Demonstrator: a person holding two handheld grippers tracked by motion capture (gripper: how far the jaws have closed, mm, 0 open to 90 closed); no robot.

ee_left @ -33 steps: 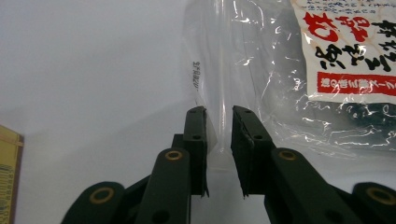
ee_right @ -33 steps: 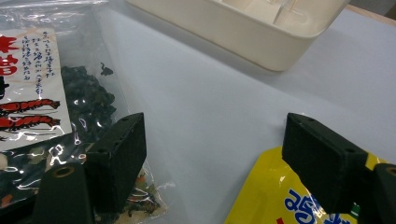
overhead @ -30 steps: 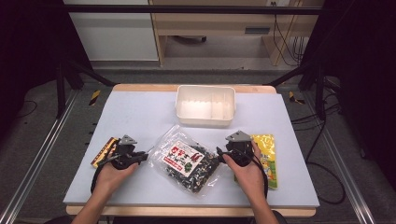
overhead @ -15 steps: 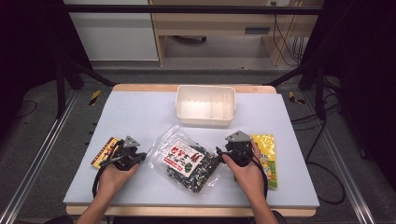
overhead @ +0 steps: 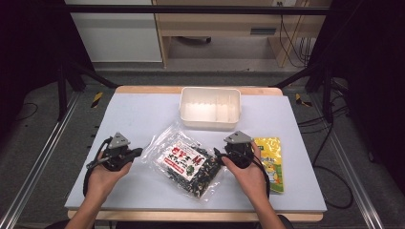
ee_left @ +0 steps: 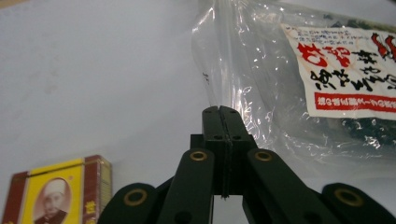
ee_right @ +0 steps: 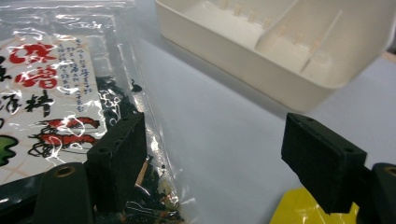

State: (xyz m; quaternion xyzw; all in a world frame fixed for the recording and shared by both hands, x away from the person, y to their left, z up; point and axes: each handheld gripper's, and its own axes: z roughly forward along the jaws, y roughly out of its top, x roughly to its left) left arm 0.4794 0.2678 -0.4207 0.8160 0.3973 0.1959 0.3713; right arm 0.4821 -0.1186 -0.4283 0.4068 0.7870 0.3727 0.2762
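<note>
From the high view, a clear bag (overhead: 188,163) of dark dried food lies flat on the table (overhead: 143,114), just in front of the white bin (overhead: 210,107). The left gripper (overhead: 136,152) is to the left of the bag, close to its edge. The right gripper (overhead: 218,156) is at the bag's right edge. A yellow pack (overhead: 271,160) lies to the right of the bag. The bin looks empty, so my guess is that nothing has been packed yet and the bag is not lifted yet.

In the left gripper view, the two black jaws are pressed tight together with nothing between them. They have just been closing. Their tip sits just short of the bag's (ee_left: 280,93) clear edge. The bag's white label (ee_left: 350,70) has big red signs and small black signs that I cannot read. A small yellow and red box (ee_left: 60,191) with a picture of a person on it lies well to the left of the bag.

In the right gripper view, the jaws stand wide apart. One jaw is over the bag's (ee_right: 70,93) edge, but the jaws do not pinch it. The bin (ee_right: 280,42) is beyond the bag, and a corner of the yellow pack (ee_right: 299,207) peeks in low down.
</note>
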